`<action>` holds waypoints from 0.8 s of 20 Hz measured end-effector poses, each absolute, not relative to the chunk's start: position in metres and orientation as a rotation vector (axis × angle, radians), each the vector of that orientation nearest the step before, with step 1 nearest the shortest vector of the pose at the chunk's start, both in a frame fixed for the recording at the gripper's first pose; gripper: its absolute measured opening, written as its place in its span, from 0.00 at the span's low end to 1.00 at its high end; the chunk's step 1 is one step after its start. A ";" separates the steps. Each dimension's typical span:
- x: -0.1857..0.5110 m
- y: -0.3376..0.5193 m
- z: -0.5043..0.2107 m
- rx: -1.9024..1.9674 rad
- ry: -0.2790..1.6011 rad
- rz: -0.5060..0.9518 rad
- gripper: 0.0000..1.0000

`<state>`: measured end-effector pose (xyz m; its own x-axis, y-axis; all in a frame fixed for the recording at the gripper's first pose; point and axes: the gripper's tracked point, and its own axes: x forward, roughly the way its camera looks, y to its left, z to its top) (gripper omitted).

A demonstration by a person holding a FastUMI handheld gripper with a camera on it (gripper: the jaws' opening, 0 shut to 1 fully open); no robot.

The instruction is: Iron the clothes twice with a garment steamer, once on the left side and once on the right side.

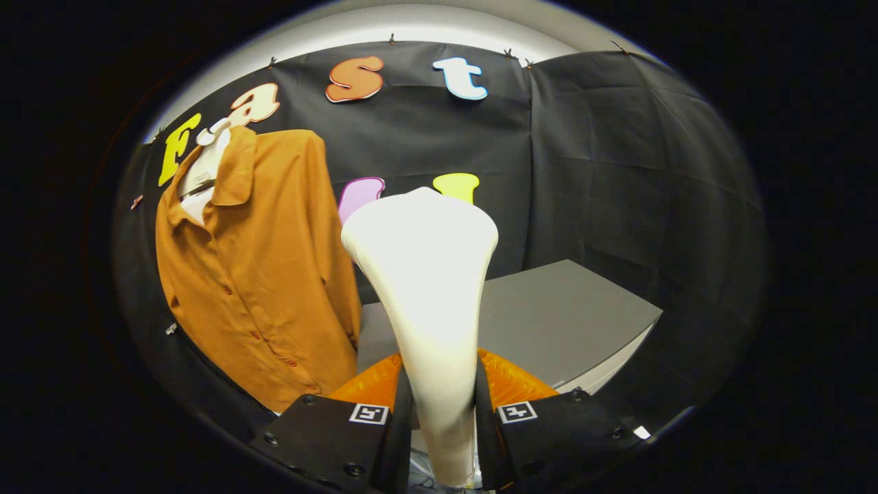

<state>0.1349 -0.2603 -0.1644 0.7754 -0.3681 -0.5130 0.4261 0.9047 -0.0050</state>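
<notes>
I see a big black cloth wall [617,171] behind everything. It hangs in soft folds and wraps around the back and the right side.

Next is the shirt [264,274]. It is orange-brown and looks soft and smooth. It hangs flat against the wall, beyond my fingers and off to their left. It has a collar at the top and a row of small round buttons running down the front. Something white sits inside the collar. The shirt hangs long-ways, top to bottom, leaning a little.

The table [569,315] is grey, flat and smooth, with a straight edge. It sits beyond my fingers, to the right of the shirt.

The steamer [429,288] is white, smooth and a bit shiny. It stands up tall right between my fingers. It is thin at the bottom and gets wide at the top, like a fan with a rounded head. Its long side runs straight up, and the wide head points up toward the wall.

My gripper [442,418] is squeezed onto the steamer's thin neck. Both fingers press on it, one on each side. The shirt is not touching the steamer.
</notes>
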 end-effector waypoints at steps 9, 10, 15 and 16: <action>0.140 -0.135 -0.142 0.071 0.480 -0.356 0.43; 0.143 -0.125 -0.142 0.072 0.476 -0.356 0.43; 0.169 -0.094 -0.142 0.073 0.467 -0.356 0.43; 0.176 -0.088 -0.143 0.064 0.470 -0.346 0.43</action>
<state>0.1757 -0.0885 -0.1427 0.8346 -0.3119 -0.4540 0.3412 0.9398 -0.0184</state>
